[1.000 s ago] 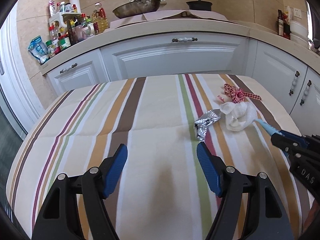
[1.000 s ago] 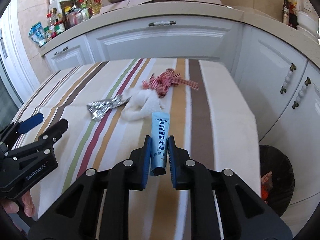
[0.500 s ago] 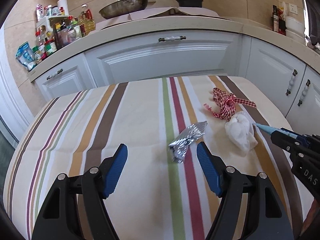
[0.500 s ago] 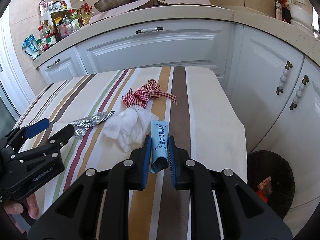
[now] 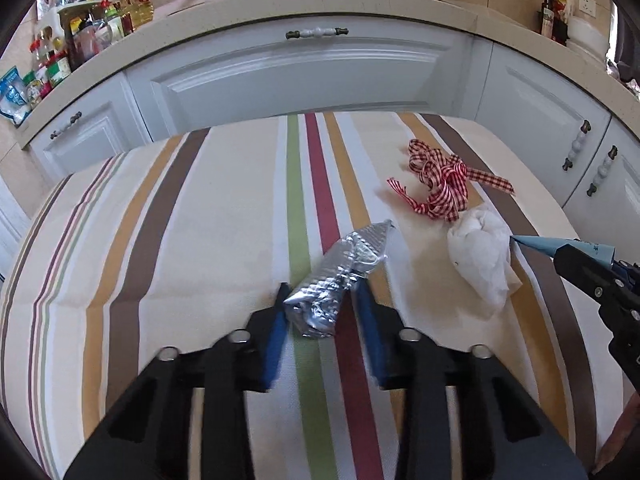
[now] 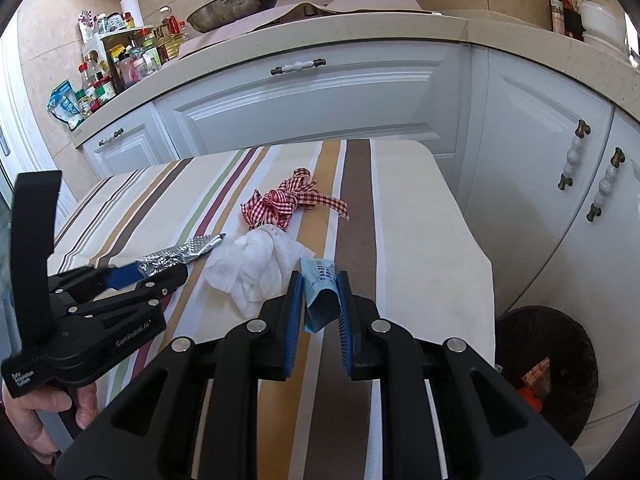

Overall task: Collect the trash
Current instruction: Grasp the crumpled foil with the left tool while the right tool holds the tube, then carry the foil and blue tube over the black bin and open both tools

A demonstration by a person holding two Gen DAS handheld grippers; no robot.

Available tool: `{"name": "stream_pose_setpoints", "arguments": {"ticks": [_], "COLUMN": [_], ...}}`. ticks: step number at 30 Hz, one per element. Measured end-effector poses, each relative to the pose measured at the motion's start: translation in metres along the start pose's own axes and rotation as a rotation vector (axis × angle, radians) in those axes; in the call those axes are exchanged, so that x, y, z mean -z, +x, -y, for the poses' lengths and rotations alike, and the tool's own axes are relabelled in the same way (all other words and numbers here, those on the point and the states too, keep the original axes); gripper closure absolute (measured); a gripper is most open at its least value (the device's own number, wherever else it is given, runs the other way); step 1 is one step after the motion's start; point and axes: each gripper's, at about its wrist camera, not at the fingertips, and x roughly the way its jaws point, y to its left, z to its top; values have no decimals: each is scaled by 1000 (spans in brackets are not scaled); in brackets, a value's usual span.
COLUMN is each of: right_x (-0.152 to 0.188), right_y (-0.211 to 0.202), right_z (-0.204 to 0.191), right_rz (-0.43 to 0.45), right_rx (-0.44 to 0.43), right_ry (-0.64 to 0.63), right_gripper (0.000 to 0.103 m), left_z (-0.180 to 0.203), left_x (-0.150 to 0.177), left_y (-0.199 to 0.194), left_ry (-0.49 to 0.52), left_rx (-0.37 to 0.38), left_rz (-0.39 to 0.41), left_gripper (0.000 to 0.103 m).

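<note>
Nearest to us, the left gripper [image 5: 320, 296] sits low over the striped tablecloth [image 5: 224, 240] w/ the crumpled foil wrapper [image 5: 340, 276] between its blue pads. Its jaws have just been closing in on the foil; the left pad meets the foil's edge, but we can't tell if the right one presses yet. The right wrist view shows that same gripper [image 6: 160, 272] at the foil's [image 6: 180, 254] near end, w/ a person's hand [image 6: 44, 408] on its handle.

The right gripper [image 6: 319, 280] has its jaws pressed together on a light blue tube [image 6: 320, 296], pinching it approx. mid-body, tube end sticking out fwd. In the left view the tube [image 5: 560, 246] pokes in from the right edge.

Just beyond the tube lies a wadded white tissue [image 6: 256, 268], beside the foil. Behind the tissue, touching it, is a tangle of red checked ribbon [image 6: 288, 200].

Off the table's right edge, on the floor, stands a black trash bin [image 6: 548, 360] w/ some orange scraps inside. Farther back: white cabinets [image 6: 312, 108], and a countertop [image 6: 360, 28] w/ bottles & a pan.
</note>
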Motion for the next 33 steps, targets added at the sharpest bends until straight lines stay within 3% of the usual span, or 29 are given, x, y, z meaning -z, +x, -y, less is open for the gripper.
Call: {"name": "stream_pose_setpoints", "arguments": {"ticks": [3,17,33], "right_x": [0,6,4], "right_y": [-1,-13,-49], "right_z": [-1,-7,-21], "right_rz": [3,15,82], "right_rx": [3,8,10], "right_ry": [-5,-12,-38], "right_gripper": [86,86,86], "left_z": [1,-9,-30], "left_x": [1,16,24], "left_y": [-1,-21,-68], "left_ry": [12,0,-36], "left_rx": [5,-13,-53], "left_rz": [3,27,111], "left_gripper": [93,94,94]}}
